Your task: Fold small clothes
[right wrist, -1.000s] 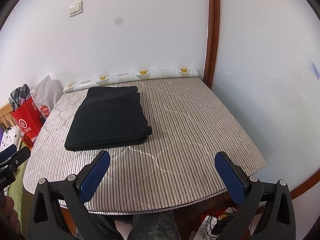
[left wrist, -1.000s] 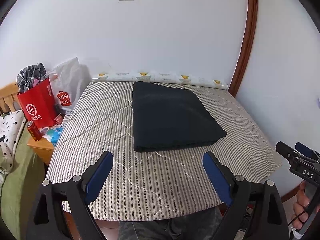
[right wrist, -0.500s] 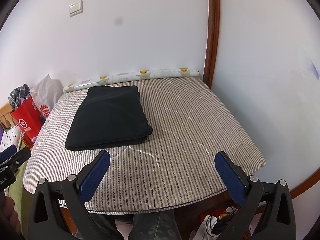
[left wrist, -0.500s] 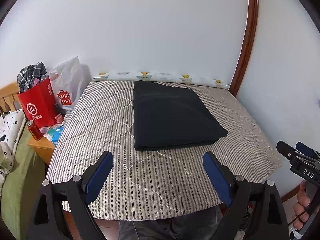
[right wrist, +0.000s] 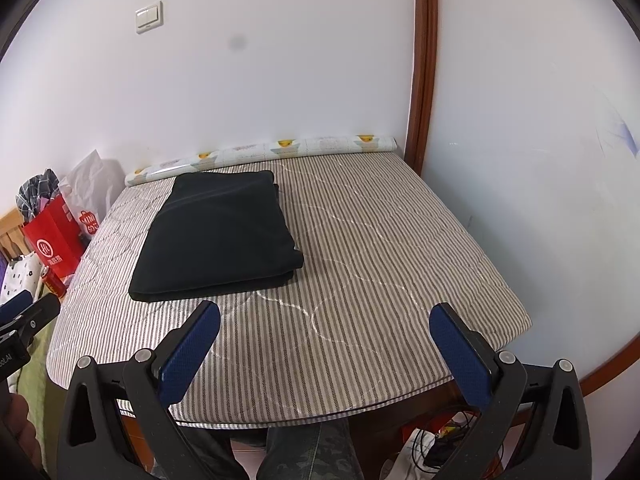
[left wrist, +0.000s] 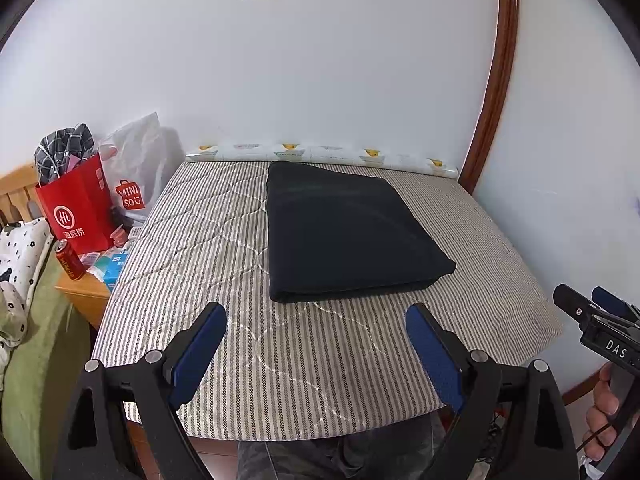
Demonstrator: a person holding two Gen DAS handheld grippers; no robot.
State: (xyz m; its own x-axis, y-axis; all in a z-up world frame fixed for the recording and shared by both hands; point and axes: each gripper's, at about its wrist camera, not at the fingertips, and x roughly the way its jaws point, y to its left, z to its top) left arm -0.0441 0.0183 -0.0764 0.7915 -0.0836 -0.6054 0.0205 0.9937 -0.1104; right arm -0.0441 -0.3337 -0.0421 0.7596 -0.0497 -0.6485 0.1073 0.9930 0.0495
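Two grippers hang over the near edge of the striped table cover (left wrist: 248, 336), and neither has anything in it. The left gripper (left wrist: 316, 350) has its blue pads spread wide over bare stripes; the right gripper (right wrist: 325, 346) is just as wide apart and just as empty, out toward the near right of the surface.

Beyond the pads, on the left half of the cover and running toward the far wall, lies the dark garment (left wrist: 344, 232). It is flat and squared off into a neat stacked rectangle, its near edge a thick rounded fold. From the right wrist view you can see layered edges down its right side (right wrist: 286, 236), so that looks like the open side.

It reads as soft, limp and light: it will sag and slide apart if lifted by one layer only. The cloth looks matte, so the pads should bite well. A pinch across the full thickness at the two near corners looks safest.

At the far edge, a patterned roll (left wrist: 320, 152) lies along the wall.
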